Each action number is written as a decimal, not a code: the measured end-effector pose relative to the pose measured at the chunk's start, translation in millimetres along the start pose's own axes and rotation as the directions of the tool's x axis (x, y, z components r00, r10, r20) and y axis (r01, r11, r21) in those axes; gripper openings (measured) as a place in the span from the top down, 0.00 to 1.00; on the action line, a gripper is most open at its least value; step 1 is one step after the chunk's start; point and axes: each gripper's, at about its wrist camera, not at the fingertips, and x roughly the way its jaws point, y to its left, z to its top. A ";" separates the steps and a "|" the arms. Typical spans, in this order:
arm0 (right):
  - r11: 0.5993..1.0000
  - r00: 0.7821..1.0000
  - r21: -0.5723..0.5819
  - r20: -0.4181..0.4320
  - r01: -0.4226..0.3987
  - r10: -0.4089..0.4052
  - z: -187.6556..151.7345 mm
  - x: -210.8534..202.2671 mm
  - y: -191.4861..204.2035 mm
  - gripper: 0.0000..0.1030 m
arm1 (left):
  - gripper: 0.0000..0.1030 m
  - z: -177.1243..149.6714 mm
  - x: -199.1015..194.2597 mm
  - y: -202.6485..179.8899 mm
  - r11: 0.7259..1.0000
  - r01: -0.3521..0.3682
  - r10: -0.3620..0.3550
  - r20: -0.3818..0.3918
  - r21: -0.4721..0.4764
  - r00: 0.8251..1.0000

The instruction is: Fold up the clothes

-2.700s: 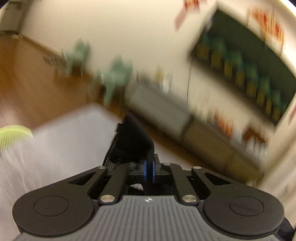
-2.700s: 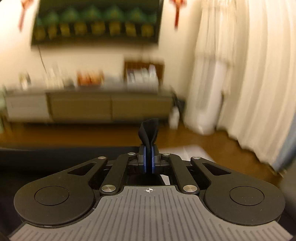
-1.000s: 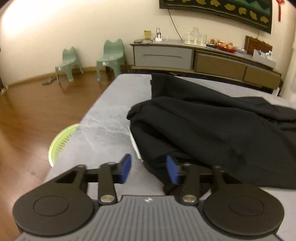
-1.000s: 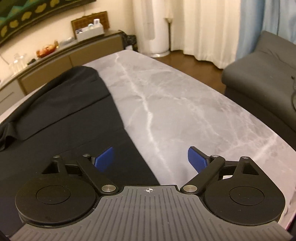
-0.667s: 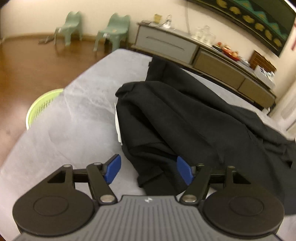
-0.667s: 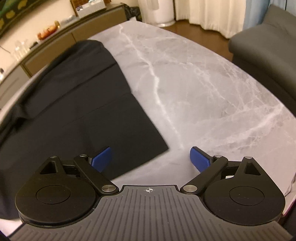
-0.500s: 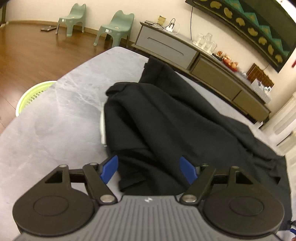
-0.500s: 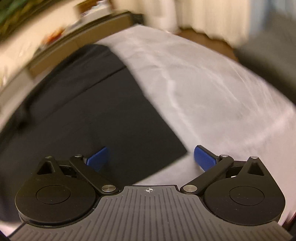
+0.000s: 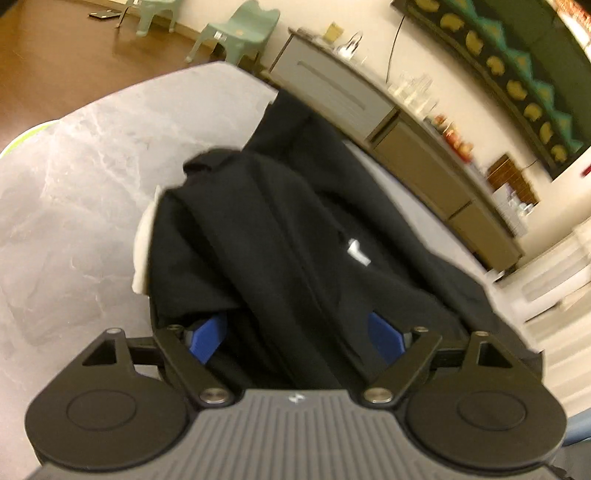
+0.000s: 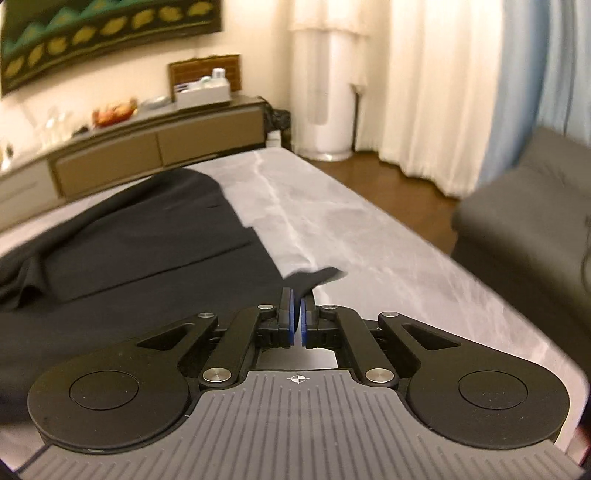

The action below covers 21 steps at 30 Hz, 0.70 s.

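Observation:
A black garment (image 9: 280, 236) lies rumpled on the grey marble table (image 9: 74, 177), with a small white label showing on it and a white patch at its left edge. My left gripper (image 9: 295, 336) is open, its blue pads straddling a thick fold at the garment's near end. In the right wrist view the same black garment (image 10: 140, 251) spreads flat over the table's left half. My right gripper (image 10: 296, 314) is shut on the garment's near right corner, and a flap of black cloth sticks up beyond the pads.
The marble table (image 10: 369, 236) is bare to the right of the garment. A grey sofa (image 10: 528, 221) stands just past the table's right edge. A long sideboard (image 10: 147, 144) runs along the far wall. Two green chairs (image 9: 236, 33) and a green basket (image 9: 22, 136) stand on the floor at left.
My right gripper has shut on the garment's corner; half a second ago it stood wide open over it. My left gripper has moved forward, its open pads now around a fold.

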 end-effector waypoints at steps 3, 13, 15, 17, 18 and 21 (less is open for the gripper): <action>0.993 1.000 0.120 -0.020 -0.015 0.017 0.6 -1.8 -31.6 0.52 | 0.17 1.7 -4.8 3.8 0.999 0.023 -0.022 0.004 -0.027 1.000; 0.918 0.967 0.381 -0.174 -0.108 0.186 -26.0 22.9 -49.7 0.43 | 0.23 6.4 10.6 -0.4 0.999 -0.026 0.026 0.000 -0.018 1.000; 0.946 0.972 0.306 -0.169 -0.107 0.164 -13.5 39.0 -29.3 0.57 | 0.87 8.0 20.6 -12.8 0.997 -0.061 0.061 0.004 0.046 0.998; 0.971 0.968 0.206 -0.194 -0.120 0.160 -3.3 59.7 -7.0 0.99 | 0.94 18.3 15.5 -20.3 0.997 -0.016 0.013 0.047 0.073 0.999; 0.973 0.971 0.190 -0.170 -0.133 0.166 1.2 62.9 0.0 1.00 | 0.95 25.1 -6.1 -22.7 0.996 0.056 -0.065 0.128 0.071 0.990; 0.960 0.969 0.168 0.148 -0.223 0.199 23.1 8.0 0.8 1.00 | 0.95 19.2 -90.7 -21.7 0.939 0.293 -0.337 0.321 0.177 0.885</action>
